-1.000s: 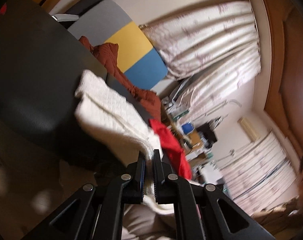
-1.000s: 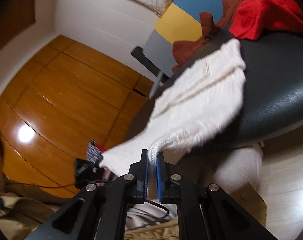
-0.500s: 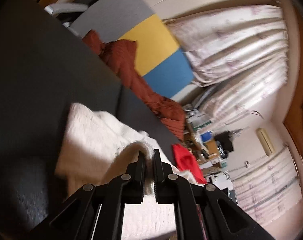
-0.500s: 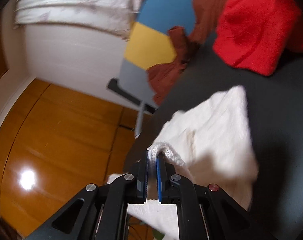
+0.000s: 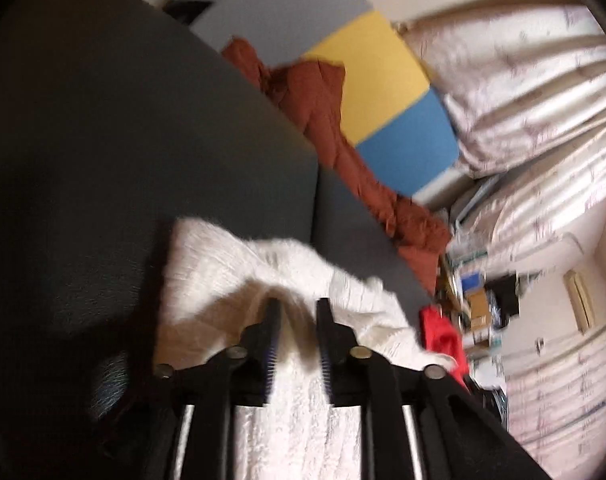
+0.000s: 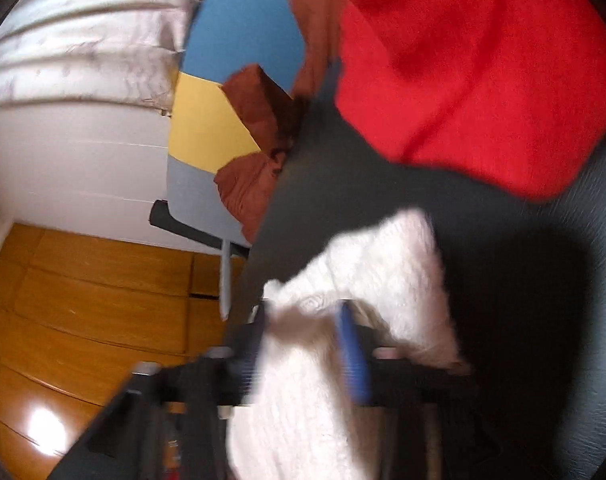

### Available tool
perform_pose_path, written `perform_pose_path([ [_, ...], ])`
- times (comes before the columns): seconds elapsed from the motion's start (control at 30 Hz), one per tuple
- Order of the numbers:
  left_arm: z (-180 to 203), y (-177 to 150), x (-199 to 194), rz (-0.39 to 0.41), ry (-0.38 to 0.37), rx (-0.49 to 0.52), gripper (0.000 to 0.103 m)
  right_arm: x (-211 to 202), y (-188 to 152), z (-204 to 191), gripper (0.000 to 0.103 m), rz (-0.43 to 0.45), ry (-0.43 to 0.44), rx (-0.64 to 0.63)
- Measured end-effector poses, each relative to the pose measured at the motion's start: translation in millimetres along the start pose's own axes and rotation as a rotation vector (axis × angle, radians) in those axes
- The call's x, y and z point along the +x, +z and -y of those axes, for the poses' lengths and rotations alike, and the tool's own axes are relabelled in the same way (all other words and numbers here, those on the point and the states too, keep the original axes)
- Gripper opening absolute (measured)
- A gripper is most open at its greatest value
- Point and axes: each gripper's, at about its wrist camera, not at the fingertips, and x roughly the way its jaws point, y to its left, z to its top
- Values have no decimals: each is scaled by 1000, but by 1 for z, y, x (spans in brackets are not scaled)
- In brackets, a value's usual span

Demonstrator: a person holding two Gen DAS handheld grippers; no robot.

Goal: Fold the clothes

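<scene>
The left gripper (image 5: 297, 312) and right gripper (image 6: 307, 320) have just been opening. The white knit (image 5: 231, 264) lies loose between both jaws on the dark table (image 5: 123, 140).

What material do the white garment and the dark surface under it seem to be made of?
White ribbed garment: seemingly a thick knit, wool or cotton; fuzzy edges and knitted ribs show. Dark grey surface: probably leather or imitation leather with a matte finish; a fine grain shows, though blur leaves this uncertain.

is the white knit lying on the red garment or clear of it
Apart: the right wrist view shows a strip of dark surface between the white knit and the red garment.
</scene>
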Motion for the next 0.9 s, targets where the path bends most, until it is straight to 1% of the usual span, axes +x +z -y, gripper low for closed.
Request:
perform_pose_path([
  [0.03, -2, -2, -5, 29, 10, -7, 27, -4, 0, -9, 68, 17, -23, -61],
  [0.07, -4, -4, -10, 56, 19, -13, 28, -7, -1, -17, 68, 16, -42, -125],
  [0.1, -5, -6, -12, 63, 29, -8, 29, -7, -2, -24, 68, -1, -67, -183],
  [0.17, -4, -7, -10, 45, 65, 23, 32, 0, -4, -38, 68, -38, -154, -306],
  [0.27, -4, -7, 4, -33, 128, 71, 34, 16, -6, -47, 68, -97, -201, -413],
  [0.37, 3, -8, 8, -36, 156, 131, 36, 41, -8, -51, 63, -177, -249, -480],
  [0.4, 6, -8, 10, -43, 167, 149, 36, 50, -8, -51, 58, -201, -282, -495],
  [0.43, 10, -9, 13, -55, 194, 178, 36, 58, -9, -51, 54, -219, -310, -512],
  [0.5, 17, -13, 15, -67, 233, 242, 36, 67, -14, -54, 16, -233, -346, -576],
  [0.53, 21, -14, 16, -75, 255, 282, 36, 67, -17, -58, 10, -232, -359, -614],
  [0.57, 24, -16, 16, -80, 269, 298, 34, 66, -21, -63, 10, -222, -364, -648],
  [0.6, 26, -17, 17, -84, 280, 314, 20, 64, -24, -68, 9, -212, -369, -682],
  [0.63, 28, -17, 17, -99, 257, 322, 11, 62, -27, -73, 9, -202, -374, -716],
  [0.67, 31, -18, 17, -111, 236, 329, 8, 60, -31, -78, 9, -192, -379, -750],
  [0.73, 35, -18, 11, -91, 221, 331, 6, 56, -35, -89, 8, -159, -385, -808],
  [0.8, 41, -18, -3, -34, 185, 331, 6, 47, -35, -100, 8, -106, -379, -834],
  [0.9, 47, -16, -22, 64, 194, 341, 5, 32, -29, -112, 7, 8, -360, -819],
])
